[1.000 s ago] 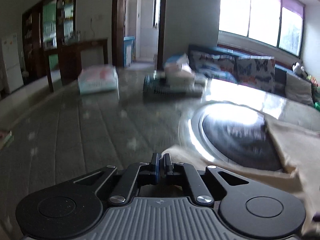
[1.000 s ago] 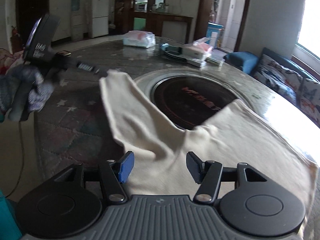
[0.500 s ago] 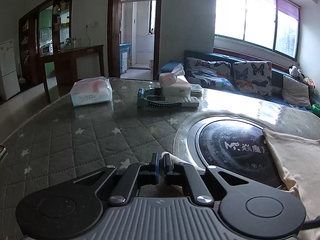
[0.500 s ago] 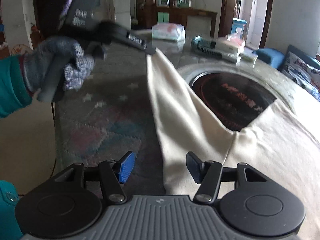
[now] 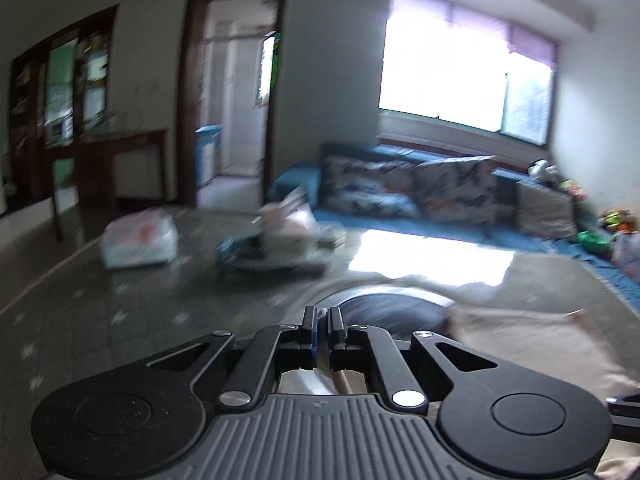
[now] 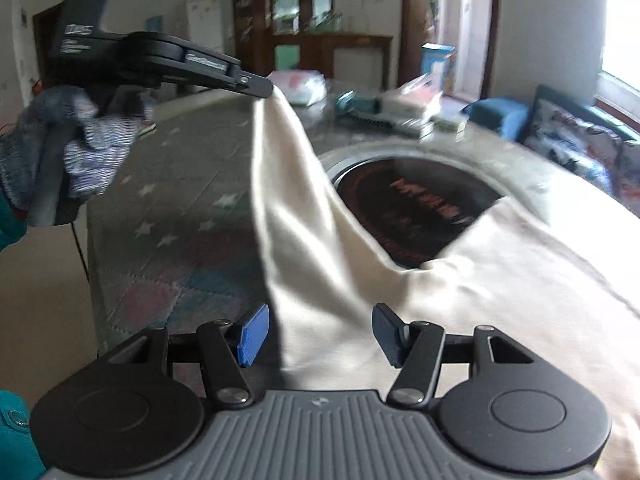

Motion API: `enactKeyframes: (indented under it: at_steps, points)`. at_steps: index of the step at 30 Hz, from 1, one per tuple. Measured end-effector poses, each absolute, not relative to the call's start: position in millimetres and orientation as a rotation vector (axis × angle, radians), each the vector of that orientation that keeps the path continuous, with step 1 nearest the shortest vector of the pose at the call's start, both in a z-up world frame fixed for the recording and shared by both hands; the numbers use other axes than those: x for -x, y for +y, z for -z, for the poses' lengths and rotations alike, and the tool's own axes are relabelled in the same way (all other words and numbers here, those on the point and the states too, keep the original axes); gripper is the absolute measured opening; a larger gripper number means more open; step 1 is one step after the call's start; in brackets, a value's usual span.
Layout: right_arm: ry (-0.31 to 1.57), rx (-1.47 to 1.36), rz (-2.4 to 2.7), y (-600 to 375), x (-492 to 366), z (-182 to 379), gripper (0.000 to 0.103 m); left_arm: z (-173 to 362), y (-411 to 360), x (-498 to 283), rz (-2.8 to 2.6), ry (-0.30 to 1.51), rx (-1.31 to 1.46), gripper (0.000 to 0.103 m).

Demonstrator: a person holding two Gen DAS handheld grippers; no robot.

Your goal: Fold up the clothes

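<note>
- Right wrist view: the left gripper (image 6: 269, 90), a black two-finger tool held by a hand in a grey knitted glove (image 6: 60, 156), has its jaws closed on the end of a sleeve of the cream-coloured long-sleeved cotton garment (image 6: 500, 280).
- That sleeve (image 6: 292, 200) hangs taut from the pinched tip, lifted clear of the tabletop, and runs down to the body of the garment, which lies spread just beside the round black induction hob (image 6: 412, 208) set into the grey star-patterned table (image 6: 172, 184), on the hob's near side.
- Part of the garment's edge overlaps the hob's near rim.
- The right gripper (image 6: 320, 336), black with blue pads, has its jaws standing moderately apart; cream cloth lies under the gap, where the sleeve meets the body, and the pads press on nothing.
- A teal sleeve (image 6: 12, 440) shows at the left edge.
- Beyond the hob, on its far side, sit a white and pink plastic pack (image 6: 300, 84) and a blurred pile of small things (image 6: 400, 112).
- Left wrist view, heavily blurred: the left gripper (image 5: 322, 334) shows its fingers nearly together with a sliver of pale cloth between them.
- The garment (image 5: 532, 344) lies to the right of the hob (image 5: 384, 308), with the plastic pack (image 5: 140, 242) well beyond it.
</note>
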State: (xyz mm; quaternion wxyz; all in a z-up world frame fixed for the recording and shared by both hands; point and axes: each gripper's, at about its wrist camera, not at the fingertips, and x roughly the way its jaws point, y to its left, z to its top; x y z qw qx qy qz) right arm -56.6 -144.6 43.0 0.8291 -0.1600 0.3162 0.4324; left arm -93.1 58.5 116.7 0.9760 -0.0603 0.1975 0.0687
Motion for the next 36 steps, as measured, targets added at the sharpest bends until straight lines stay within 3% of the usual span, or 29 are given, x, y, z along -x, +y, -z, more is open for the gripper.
enactKeyframes:
  at_steps: [10, 20, 23, 25, 31, 36]
  points:
    - [0.620, 0.199, -0.686, -237.9, 60.4, -67.8, 0.059, -144.7, -63.4, 102.1, 0.210, 0.307, 0.016, 0.005]
    - [0.689, 0.059, -0.463, -319.0, 53.4, -49.7, 0.058, -103.9, -159.2, 78.2, 0.477, 0.416, -0.011, 0.007]
    - [0.707, 0.033, -0.422, -333.3, 52.5, -43.9, 0.058, -85.3, -169.7, 70.2, 0.512, 0.479, 0.011, 0.008]
    - [0.716, 0.008, -0.393, -345.7, 50.8, -41.3, 0.058, -74.8, -173.0, 69.2, 0.532, 0.525, -0.006, 0.016]
    - [0.696, -0.032, -0.363, -359.5, 49.7, -42.6, 0.056, -70.7, -135.0, 79.7, 0.510, 0.552, -0.021, 0.017]
    - [0.698, -0.057, -0.390, -353.0, 40.7, -41.8, 0.045, -64.9, -85.8, 76.8, 0.356, 0.588, -0.028, 0.017]
